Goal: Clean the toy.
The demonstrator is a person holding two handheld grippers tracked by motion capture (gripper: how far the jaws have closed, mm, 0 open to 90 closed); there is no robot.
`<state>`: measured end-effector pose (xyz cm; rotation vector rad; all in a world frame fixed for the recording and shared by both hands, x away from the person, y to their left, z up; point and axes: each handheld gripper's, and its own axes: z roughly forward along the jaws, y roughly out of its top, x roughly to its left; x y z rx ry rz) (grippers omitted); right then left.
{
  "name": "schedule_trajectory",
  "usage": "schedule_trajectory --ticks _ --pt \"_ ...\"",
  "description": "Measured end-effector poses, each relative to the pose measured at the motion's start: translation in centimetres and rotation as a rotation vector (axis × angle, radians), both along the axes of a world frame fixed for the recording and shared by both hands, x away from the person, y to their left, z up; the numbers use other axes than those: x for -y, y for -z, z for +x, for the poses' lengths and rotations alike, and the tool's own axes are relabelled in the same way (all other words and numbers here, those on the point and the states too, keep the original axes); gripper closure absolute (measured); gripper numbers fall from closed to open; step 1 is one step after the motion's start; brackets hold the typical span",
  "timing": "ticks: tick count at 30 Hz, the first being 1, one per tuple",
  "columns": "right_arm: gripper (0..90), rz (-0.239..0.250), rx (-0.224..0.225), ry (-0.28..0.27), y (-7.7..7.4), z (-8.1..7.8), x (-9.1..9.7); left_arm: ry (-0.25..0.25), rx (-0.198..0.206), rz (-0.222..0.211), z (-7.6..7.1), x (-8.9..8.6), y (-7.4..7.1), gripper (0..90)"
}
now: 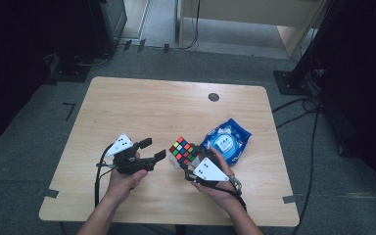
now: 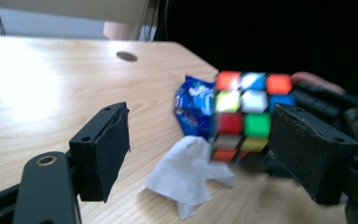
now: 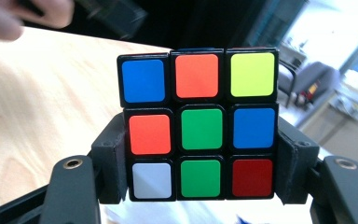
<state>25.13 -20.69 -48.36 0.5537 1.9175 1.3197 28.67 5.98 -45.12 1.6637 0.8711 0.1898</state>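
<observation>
Our right tool (image 1: 188, 164) grips the one puzzle cube (image 1: 185, 150) in the high view, held just above the table (image 1: 142, 105) near its front middle, while our left tool (image 1: 155, 149) sits a little to the cube's left with its jaws apart and nothing between them. Just beside the cube, on its right, lies one blue packet (image 1: 227, 140); farther back we count one dark round disc (image 1: 213, 97) set in the tabletop. In the left gripper view, the left tool (image 2: 205, 144) stands released, its two black jaws wide, and beyond them we see the cube (image 2: 244, 112), the blue packet (image 2: 193, 105) behind it and one crumpled white tissue (image 2: 189, 172) lying on the table below it. In the right gripper view, the right tool (image 3: 200, 172) is clenched on the cube (image 3: 199, 125), one pad pressed to each side of its lower two rows, nine coloured squares facing us.
</observation>
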Motion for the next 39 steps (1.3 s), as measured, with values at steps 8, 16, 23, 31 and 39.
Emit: schedule_trajectory --ticks 8,16,23,31,39 --pt "35.0 0.031 -0.048 0.081 0.0 -0.2 2.9 -0.011 -0.007 0.239 1.2 4.7 2.8 32.0" --pt "35.0 0.055 -0.072 0.118 0.1 -1.0 4.8 -0.008 -0.028 0.402 2.1 8.5 4.9 50.7" --pt "35.0 0.054 -0.086 0.107 0.3 -1.0 4.9 -0.051 -0.067 0.351 2.9 7.5 5.1 88.0" --pt "35.0 0.044 -0.157 0.038 1.2 -0.5 2.8 -0.048 0.111 0.102 1.3 2.9 1.6 89.3" --pt "34.9 -0.006 -0.225 -0.051 2.3 -0.1 -1.0 0.091 0.272 -0.036 -1.8 0.7 0.1 88.6"
